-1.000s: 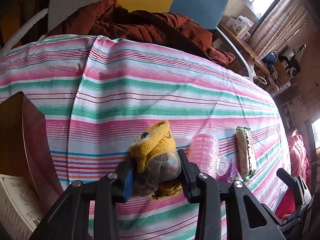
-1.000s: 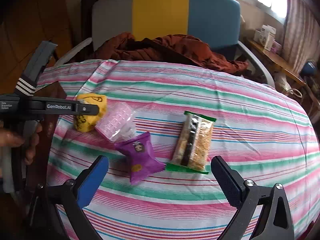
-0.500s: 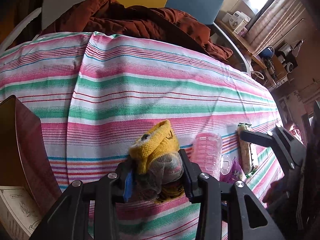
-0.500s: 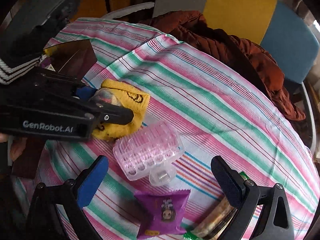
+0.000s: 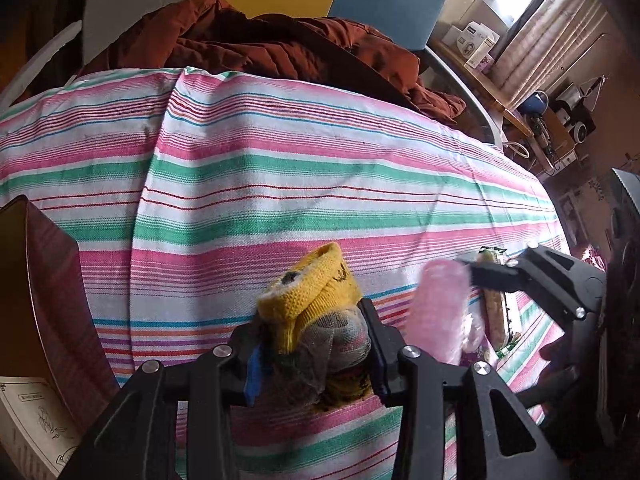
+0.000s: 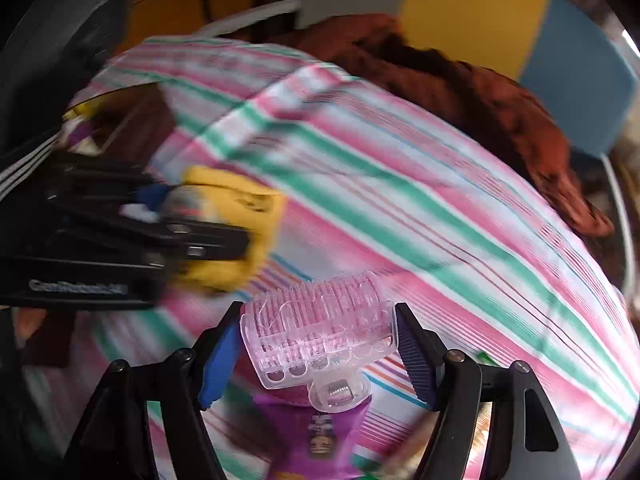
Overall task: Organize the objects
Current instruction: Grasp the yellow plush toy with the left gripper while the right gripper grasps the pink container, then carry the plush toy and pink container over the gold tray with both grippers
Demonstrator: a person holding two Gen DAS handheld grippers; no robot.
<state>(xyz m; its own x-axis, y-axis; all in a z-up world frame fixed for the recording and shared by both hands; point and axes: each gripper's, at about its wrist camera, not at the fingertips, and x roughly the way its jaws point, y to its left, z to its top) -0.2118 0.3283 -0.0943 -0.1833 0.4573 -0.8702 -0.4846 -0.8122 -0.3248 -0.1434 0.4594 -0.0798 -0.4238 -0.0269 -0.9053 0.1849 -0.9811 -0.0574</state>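
Note:
My left gripper [image 5: 316,344] is shut on a yellow knitted sock bundle [image 5: 312,296] with a grey mesh part, low over the striped cloth [image 5: 280,160]. The right wrist view shows that bundle [image 6: 236,208] at the left, blurred. My right gripper [image 6: 318,344] is shut on a clear pink bristled plastic brush [image 6: 320,332], both pads against its ends. In the left wrist view the pink brush [image 5: 440,312] is a blur just right of the sock. A purple snack packet [image 6: 316,432] lies under the brush, and a green-edged snack bar [image 5: 496,312] lies beyond it.
A dark red open box [image 5: 44,300] stands at the left edge of the cloth, with a white printed booklet [image 5: 28,424] beside it. A rust-brown jacket [image 5: 280,48] is heaped on the chair behind. A person's hand [image 5: 560,360] holds the right gripper.
The right gripper swung left over the snacks, came down around the pink brush and shut on it. The left gripper stayed shut on the yellow sock, barely moving.

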